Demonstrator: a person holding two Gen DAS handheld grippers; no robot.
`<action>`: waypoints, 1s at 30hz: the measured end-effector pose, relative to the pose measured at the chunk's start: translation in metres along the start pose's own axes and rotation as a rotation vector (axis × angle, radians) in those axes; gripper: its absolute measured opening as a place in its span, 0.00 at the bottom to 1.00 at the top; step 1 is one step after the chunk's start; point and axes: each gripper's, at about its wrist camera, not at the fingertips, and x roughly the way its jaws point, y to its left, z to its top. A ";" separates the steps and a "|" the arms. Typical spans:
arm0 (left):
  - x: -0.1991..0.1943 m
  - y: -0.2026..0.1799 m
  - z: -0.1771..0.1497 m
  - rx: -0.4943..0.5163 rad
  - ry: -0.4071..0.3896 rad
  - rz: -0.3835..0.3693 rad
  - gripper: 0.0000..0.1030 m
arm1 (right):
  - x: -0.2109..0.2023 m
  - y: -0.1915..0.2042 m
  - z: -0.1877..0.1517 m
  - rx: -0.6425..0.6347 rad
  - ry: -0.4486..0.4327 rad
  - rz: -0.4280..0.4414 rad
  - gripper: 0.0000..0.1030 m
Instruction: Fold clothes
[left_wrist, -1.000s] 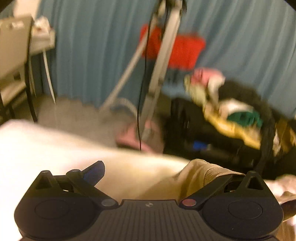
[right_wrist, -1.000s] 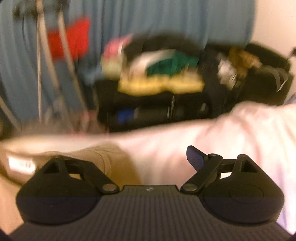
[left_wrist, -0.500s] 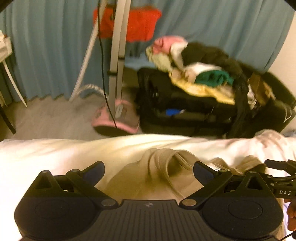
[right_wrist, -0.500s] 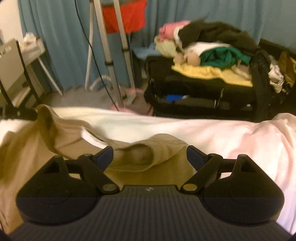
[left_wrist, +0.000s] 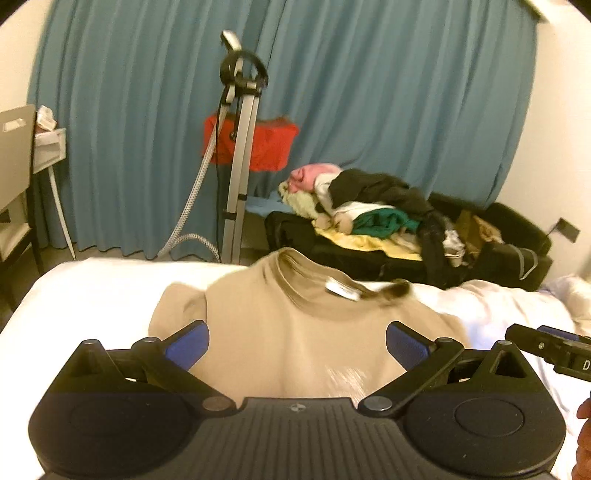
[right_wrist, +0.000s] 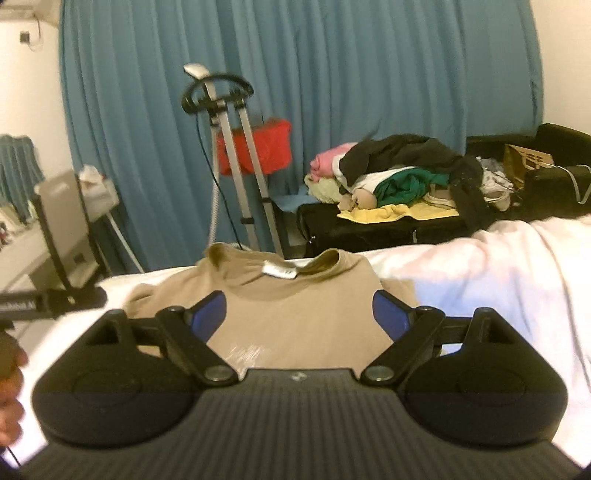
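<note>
Changed since a second ago: both grippers have drawn back and upward from the cloth, and the tan T-shirt (left_wrist: 295, 332), then bunched close under the fingers, now lies spread on the bed (left_wrist: 92, 288), collar toward the far edge. Left gripper (left_wrist: 297, 341): jaws wide apart, blue pads clear of the fabric, nothing between them but the shirt lying below. Right gripper (right_wrist: 298, 314): jaws likewise wide apart, holding nothing; its tip also shows at the right edge of the left view. T-shirt (right_wrist: 295, 306): chest side up, a faint pale print near the lower middle, a white neck label (right_wrist: 279, 272) at the collar, collar rim partly lifted and rumpled, one sleeve folded out toward the bed's left side. White bedding (right_wrist: 498, 277): rumpled toward the right. Beyond the far edge of the bed: a garment steamer (left_wrist: 236, 147) on a metal pole with hose, a blue curtain (left_wrist: 388, 92), a red cloth (left_wrist: 266, 147) behind the pole, and a pile of clothes (left_wrist: 369, 206) on black luggage. A hand shows at the left edge of the right view.
</note>
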 end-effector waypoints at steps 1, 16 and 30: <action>-0.017 -0.005 -0.009 -0.005 -0.005 -0.005 1.00 | -0.019 0.001 -0.007 0.006 -0.009 0.004 0.85; -0.161 -0.049 -0.100 0.053 -0.142 0.034 1.00 | -0.135 0.004 -0.084 0.070 -0.079 0.021 0.85; -0.096 -0.033 -0.133 0.020 -0.077 0.110 1.00 | -0.130 -0.012 -0.111 0.106 -0.113 -0.007 0.85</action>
